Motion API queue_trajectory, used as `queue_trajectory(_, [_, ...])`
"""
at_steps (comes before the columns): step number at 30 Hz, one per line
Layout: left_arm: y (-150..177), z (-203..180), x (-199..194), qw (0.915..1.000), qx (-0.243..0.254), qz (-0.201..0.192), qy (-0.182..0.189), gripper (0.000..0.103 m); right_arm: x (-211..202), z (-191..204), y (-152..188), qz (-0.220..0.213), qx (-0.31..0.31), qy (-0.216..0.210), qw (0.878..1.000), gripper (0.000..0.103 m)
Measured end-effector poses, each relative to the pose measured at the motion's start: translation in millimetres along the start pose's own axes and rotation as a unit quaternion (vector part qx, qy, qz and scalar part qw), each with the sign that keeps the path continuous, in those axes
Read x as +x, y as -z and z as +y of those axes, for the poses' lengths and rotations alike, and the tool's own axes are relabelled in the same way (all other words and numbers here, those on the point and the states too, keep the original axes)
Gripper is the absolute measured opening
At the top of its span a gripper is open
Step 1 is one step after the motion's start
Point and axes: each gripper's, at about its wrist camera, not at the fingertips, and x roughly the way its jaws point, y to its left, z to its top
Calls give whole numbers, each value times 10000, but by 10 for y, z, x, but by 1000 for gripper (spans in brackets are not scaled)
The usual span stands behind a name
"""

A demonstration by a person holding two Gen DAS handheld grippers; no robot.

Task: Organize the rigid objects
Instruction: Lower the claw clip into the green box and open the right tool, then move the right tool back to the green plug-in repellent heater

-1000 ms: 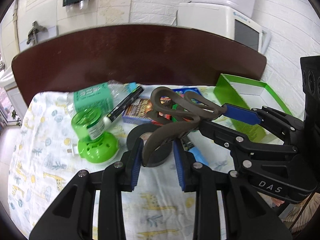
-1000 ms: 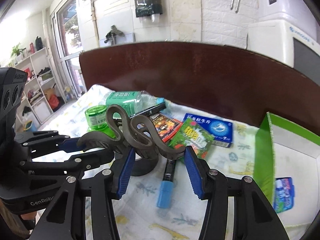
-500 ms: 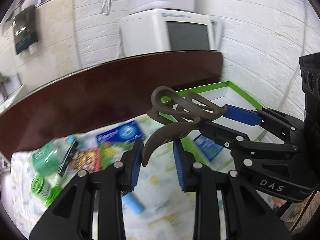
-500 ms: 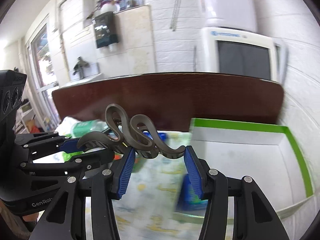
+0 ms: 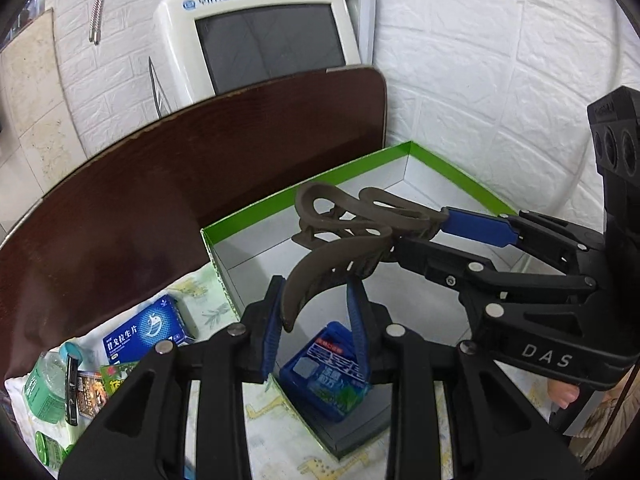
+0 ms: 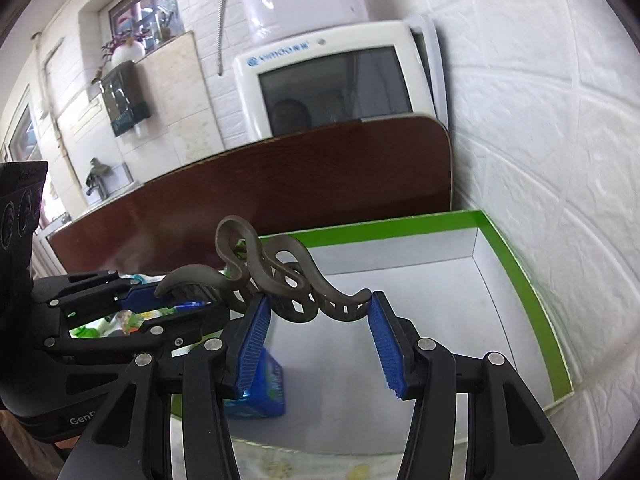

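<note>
A dark brown hair claw clip [image 5: 344, 240] hangs in the air between both grippers, above the green-rimmed white box [image 5: 448, 168]. My left gripper [image 5: 316, 316] is shut on one end of the clip. My right gripper [image 6: 316, 320] is shut on the other end, and in the left wrist view its blue pads [image 5: 476, 224] pinch the clip's far side. In the right wrist view the clip [image 6: 280, 276] sits over the box's white floor [image 6: 440, 312]. A blue packet [image 5: 324, 372] lies in the box's near corner.
A blue medicine box [image 5: 144, 336], a green bottle [image 5: 44, 388], a black marker [image 5: 72, 384] and small packets [image 5: 104, 384] lie on the patterned cloth at the left. A dark wooden board [image 5: 180, 168] stands behind; a white brick wall [image 5: 500, 60] flanks the box.
Both grippers have carried the clip to the right, from above the cluttered cloth to above the green-rimmed box. Both stay shut on it.
</note>
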Motion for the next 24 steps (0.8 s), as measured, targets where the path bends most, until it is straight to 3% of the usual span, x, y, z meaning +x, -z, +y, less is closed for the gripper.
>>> queue_trajectory(6, [-103, 61, 241, 9996, -100, 278, 11, 24, 343, -174, -7, 382, 253, -136, 9989, 54])
queue_trajectory(9, [-170, 29, 334, 9989, -185, 406, -152, 21, 402, -177, -11, 445, 289, -158, 9985, 53])
queue_trajectory(21, [-46, 140, 408, 9980, -348, 525, -113, 24, 577, -141, 78, 688, 392, -268, 9965, 53])
queue_trajectory(24, [-13, 183, 312, 9979, -428, 459, -152, 30, 554, -108, 86, 681, 368, -297, 9966, 53])
